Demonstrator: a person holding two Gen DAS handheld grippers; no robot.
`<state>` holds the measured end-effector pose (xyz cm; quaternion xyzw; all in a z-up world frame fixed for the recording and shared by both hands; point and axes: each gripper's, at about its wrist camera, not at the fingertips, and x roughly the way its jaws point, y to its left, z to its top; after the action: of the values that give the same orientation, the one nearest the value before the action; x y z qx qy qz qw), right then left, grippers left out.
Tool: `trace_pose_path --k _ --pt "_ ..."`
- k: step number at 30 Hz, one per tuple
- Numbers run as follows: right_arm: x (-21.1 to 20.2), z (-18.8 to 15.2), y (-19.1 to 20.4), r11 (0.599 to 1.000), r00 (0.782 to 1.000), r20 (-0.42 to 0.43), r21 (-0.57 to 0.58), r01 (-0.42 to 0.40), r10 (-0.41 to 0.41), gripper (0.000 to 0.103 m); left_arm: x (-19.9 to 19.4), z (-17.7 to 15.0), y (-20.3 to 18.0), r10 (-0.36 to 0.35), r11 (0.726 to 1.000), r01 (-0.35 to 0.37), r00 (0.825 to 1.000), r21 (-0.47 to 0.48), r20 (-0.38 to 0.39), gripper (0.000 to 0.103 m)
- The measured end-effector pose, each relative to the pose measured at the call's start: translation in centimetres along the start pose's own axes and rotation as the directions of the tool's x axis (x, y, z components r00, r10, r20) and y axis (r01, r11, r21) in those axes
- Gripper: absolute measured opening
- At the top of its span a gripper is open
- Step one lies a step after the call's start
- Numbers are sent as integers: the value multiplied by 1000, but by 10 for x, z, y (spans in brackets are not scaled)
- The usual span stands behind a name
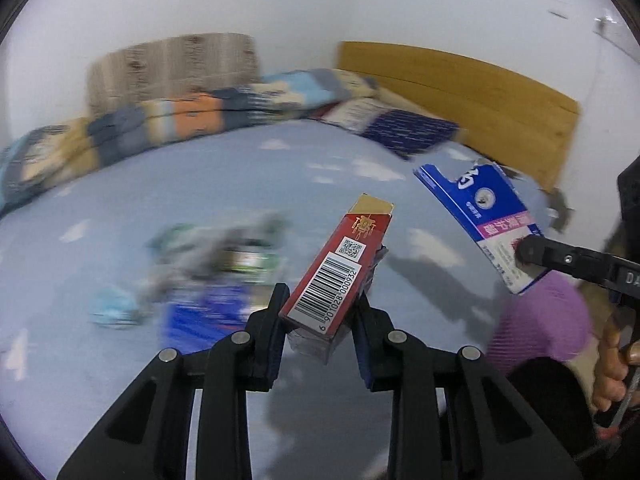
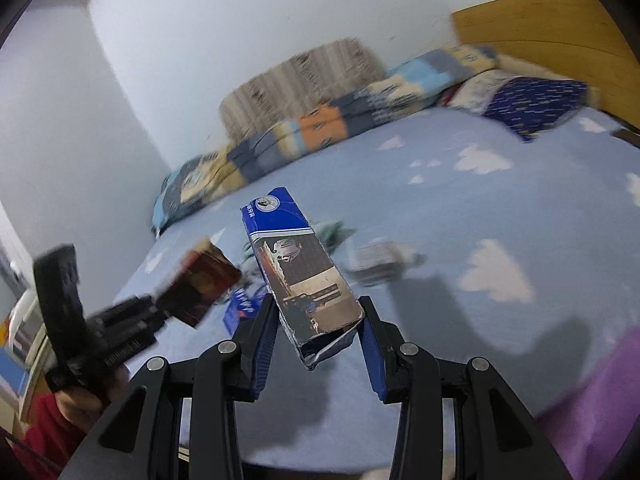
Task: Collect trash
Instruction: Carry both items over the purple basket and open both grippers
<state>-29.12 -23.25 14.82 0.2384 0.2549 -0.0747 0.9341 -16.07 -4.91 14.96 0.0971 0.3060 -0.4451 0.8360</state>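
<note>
Bed surface seen from both wrist cameras. The pale blue sheet (image 2: 500,208) with white cloud shapes lies flat and bare over its right half, bounded at the far edge by a folded patchwork quilt (image 2: 304,132) against the white wall (image 2: 240,20) and a wooden headboard (image 1: 480,92) at the right. A loose scatter of wrappers (image 1: 224,264), blurred, lies mid-sheet; a purple fabric (image 1: 548,316) covers the near right corner. Both grippers are raised above the sheet, angled downward. The left gripper (image 1: 320,312) is clenched on a red carton (image 1: 340,272), a slim rigid cardboard box with a barcode, a gold end and a clear film wrap, projecting up and away from the pads. The right gripper (image 2: 316,324) grasps a blue box (image 2: 300,272), a long printed cardboard carton whose near end is crushed and torn open; its pads press the box's two sides. A hand (image 1: 612,364) grips the right tool's handle at the frame's edge.
</note>
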Motion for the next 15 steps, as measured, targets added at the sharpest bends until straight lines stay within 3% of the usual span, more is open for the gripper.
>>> trace_pose_path --k 3,7,12,15 --pt "-39 -9 -32 996 997 33 65 63 -65 42 13 5 -54 -99 994 99 995 38 -24 29" --pt "-92 -27 -85 966 978 59 180 187 -201 42 28 10 -116 -211 973 218 974 82 -78 29" --pt "-150 -46 -145 887 922 62 306 347 -382 42 48 18 -194 -317 932 338 935 129 -158 29" --pt "-171 -55 -173 839 898 40 376 392 -438 42 65 23 -238 -360 905 395 909 161 -209 30"
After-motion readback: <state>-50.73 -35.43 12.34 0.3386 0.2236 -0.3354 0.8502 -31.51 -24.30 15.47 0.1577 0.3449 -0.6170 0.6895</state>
